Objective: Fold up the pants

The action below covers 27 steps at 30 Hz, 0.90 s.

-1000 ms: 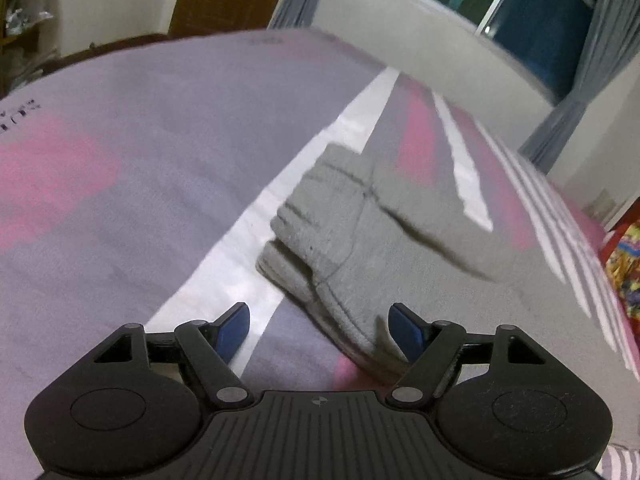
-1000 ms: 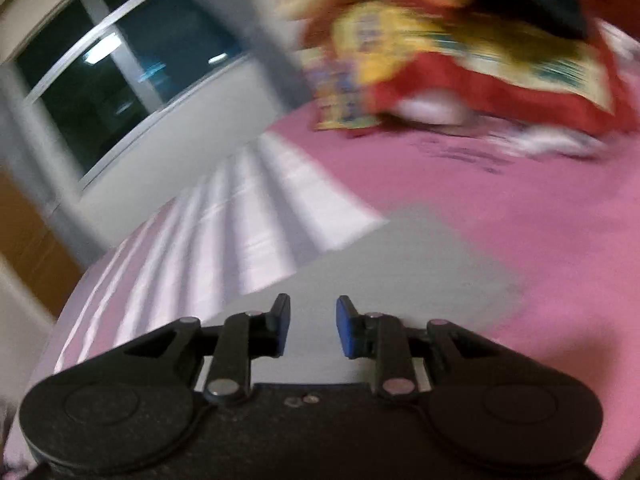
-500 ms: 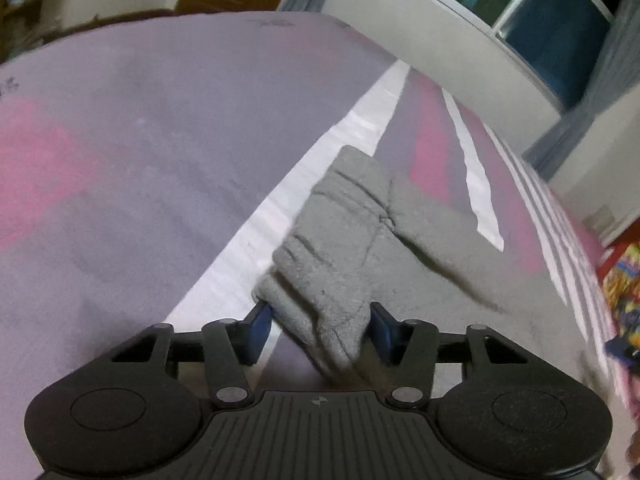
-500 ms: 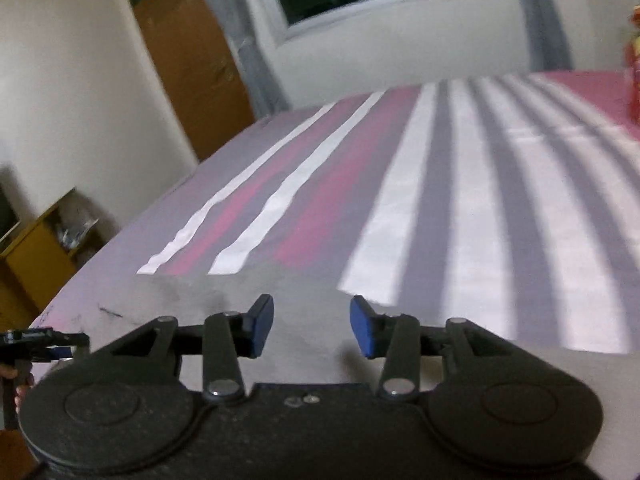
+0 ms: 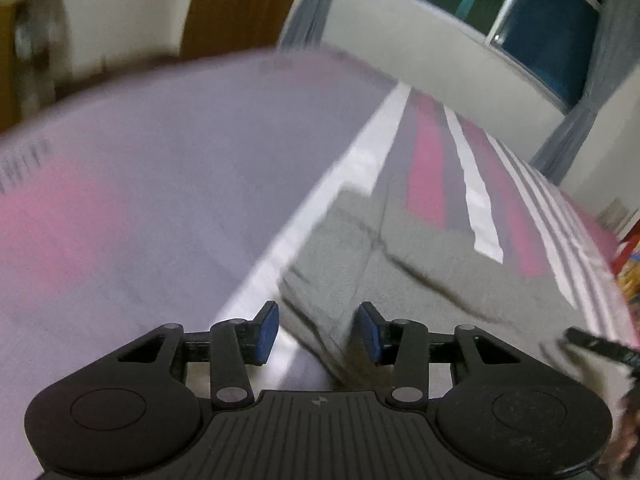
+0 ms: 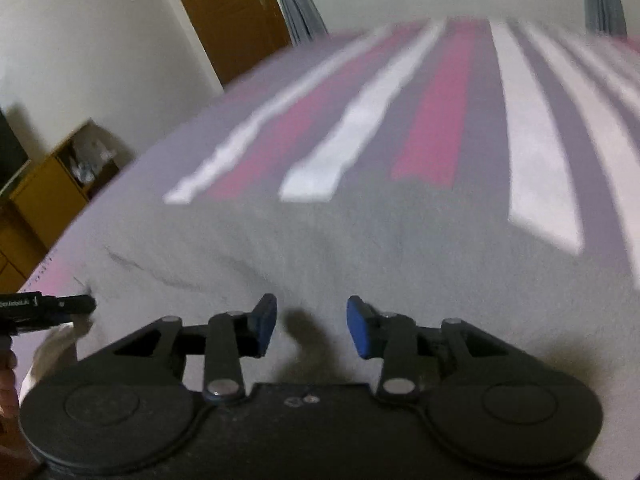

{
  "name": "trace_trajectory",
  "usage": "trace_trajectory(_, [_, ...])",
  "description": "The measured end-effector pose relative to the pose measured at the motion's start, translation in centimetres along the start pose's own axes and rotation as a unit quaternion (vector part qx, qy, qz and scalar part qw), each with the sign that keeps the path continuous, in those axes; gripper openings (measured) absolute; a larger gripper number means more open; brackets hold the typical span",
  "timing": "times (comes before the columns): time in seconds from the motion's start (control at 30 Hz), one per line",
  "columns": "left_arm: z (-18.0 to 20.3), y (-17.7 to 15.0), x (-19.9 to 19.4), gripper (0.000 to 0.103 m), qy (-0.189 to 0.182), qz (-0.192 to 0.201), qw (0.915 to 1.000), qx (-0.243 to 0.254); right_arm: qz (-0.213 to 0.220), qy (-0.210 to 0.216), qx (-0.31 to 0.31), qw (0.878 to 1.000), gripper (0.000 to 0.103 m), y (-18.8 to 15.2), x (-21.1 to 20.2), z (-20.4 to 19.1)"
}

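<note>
Grey pants (image 5: 420, 280) lie flat on a bed cover (image 5: 160, 200) striped purple, pink and white. My left gripper (image 5: 318, 330) is at their near left end with its jaws closing. A fold of the cloth sits between the blue pads, against the right pad, and a strip of cover still shows beside the left pad. My right gripper (image 6: 312, 326) hovers open just over the grey pants (image 6: 320, 232), nothing between its pads. Each view catches a black part of the other gripper at its edge, blurred.
The bed cover (image 6: 440, 120) stretches on past the pants. Beyond it are a brown door (image 5: 240, 4), a dark window (image 5: 540, 20) with grey curtains, and a wooden shelf unit (image 6: 48, 192) at left. A red and yellow cloth (image 5: 630, 272) lies off the bed's right side.
The left jaws narrowed around the pants' near end, and that hand rose a little. The right gripper swung from the red and yellow cloth to over the pants, and its jaws widened slightly.
</note>
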State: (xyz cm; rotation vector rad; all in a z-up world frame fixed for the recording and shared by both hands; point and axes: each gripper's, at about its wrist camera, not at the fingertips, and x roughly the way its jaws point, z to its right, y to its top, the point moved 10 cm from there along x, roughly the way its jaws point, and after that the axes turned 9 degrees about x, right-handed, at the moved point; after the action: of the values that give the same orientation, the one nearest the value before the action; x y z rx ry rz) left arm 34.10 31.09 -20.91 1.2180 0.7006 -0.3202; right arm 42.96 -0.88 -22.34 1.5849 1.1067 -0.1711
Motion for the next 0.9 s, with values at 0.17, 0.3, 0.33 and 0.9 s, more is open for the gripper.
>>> trace_trajectory(0.17, [7.3, 3.3, 1.8, 0.043, -0.066, 0.010, 0.9949, 0.075, 0.047, -0.019, 0.041, 0.998, 0.040, 2.3, -1.0, 3.5])
trace_trajectory(0.3, [12.0, 2.2, 8.5, 0.048, -0.094, -0.065, 0.9881, 0.104, 0.027, -0.046, 0.044, 0.998, 0.041, 2.6, 1.8, 4.8])
trace_trajectory(0.33, [12.1, 1.3, 10.4, 0.048, -0.084, -0.091, 0.9868, 0.104, 0.002, -0.067, 0.049, 0.997, 0.038, 1.6, 3.9, 4.6])
trace_trajectory(0.9, [11.1, -1.5, 7.3, 0.062, -0.066, -0.066, 0.9886, 0.118, 0.052, -0.153, 0.090, 0.983, 0.046, -1.0, -10.4, 19.1])
